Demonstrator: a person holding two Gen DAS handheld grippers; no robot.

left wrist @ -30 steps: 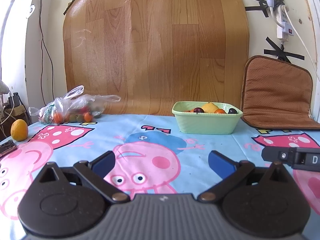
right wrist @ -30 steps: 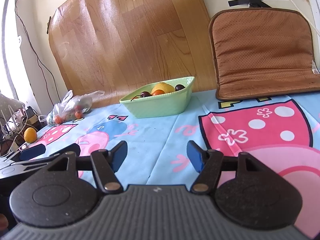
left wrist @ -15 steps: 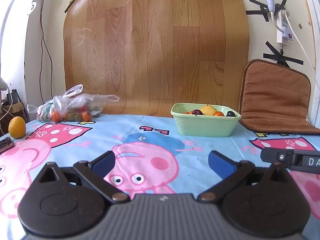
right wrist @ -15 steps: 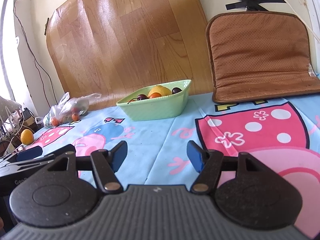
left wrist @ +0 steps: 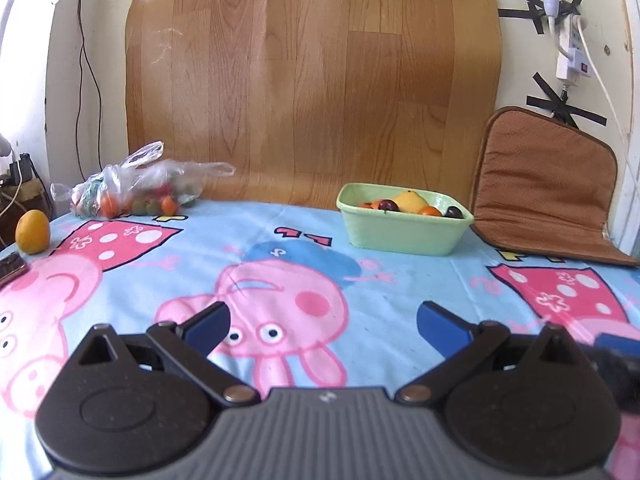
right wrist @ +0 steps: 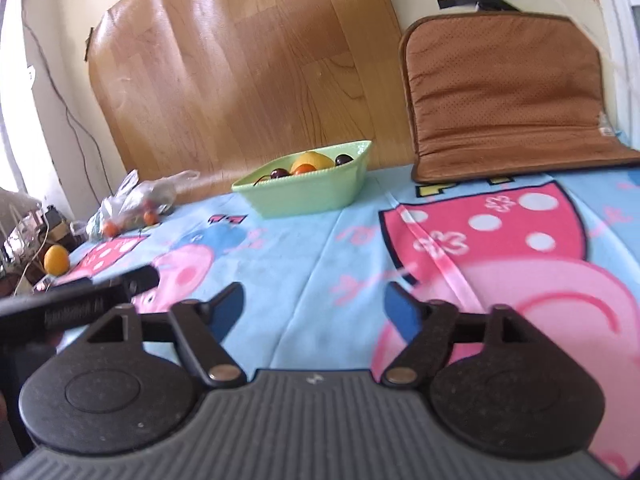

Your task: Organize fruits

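Desk (left wrist: 420, 280) under cartoon pig cloth. Green bowl (left wrist: 402, 232) with fruits at 1 o'clock, bag of fruits (left wrist: 132, 192) at 10 o'clock. Wood-pattern sheet (left wrist: 312, 80) on wall. Left claw (left wrist: 320, 320) wide open, empty; right claw (right wrist: 314, 308) opening, empty.

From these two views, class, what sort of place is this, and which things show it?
Probably a room in a home: a cartoon-print cloth covers the table, a green fruit bowl sits on it, and a brown seat cushion leans against the wall.

A green bowl (left wrist: 402, 232) holds mixed fruit; left of it lie a bag of fruit (left wrist: 132, 194) and a lone mango (left wrist: 32, 232).
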